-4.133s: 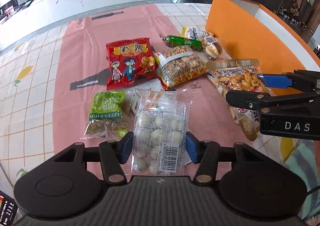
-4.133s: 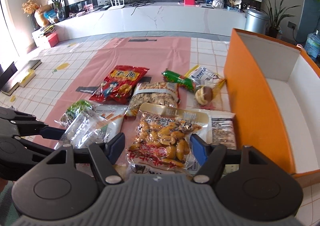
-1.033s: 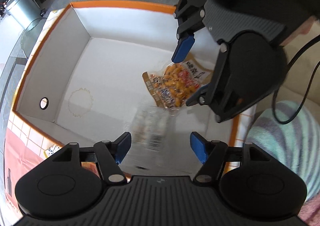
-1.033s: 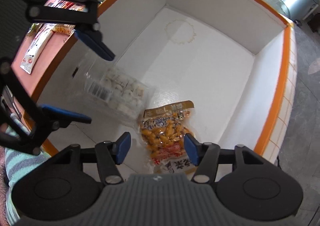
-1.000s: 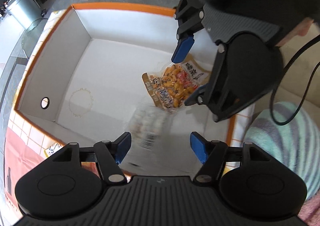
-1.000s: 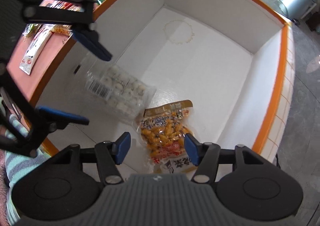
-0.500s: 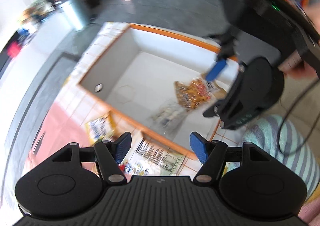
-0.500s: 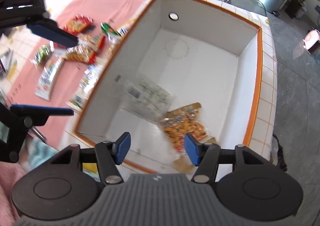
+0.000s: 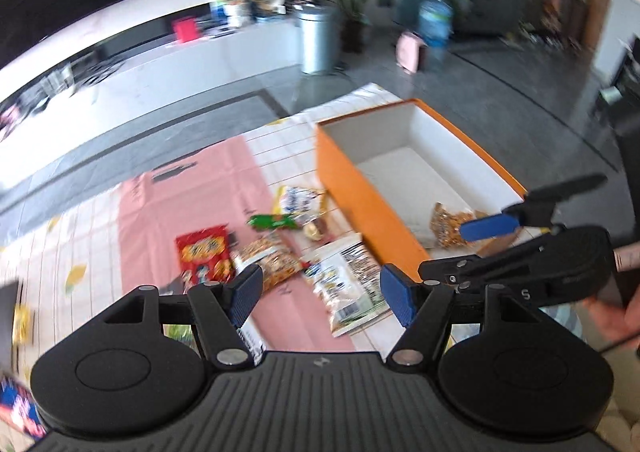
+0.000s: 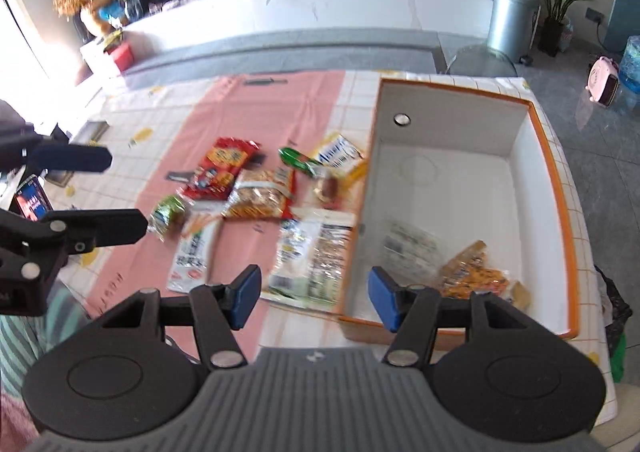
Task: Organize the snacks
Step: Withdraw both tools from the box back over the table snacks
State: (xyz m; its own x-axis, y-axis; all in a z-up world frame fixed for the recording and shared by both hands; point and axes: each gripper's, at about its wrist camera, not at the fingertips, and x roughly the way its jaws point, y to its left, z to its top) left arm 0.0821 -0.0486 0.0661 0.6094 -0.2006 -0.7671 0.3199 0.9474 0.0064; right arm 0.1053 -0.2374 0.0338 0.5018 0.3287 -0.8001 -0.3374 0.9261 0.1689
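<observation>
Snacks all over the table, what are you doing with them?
A person is sorting snacks into the orange box with a grabbing tool in each hand. Two bags are already inside: a clear pack and a peanut bag. Both the left tool and the right tool are open and empty. The other snacks, like the red bag, still wait on the table.
</observation>
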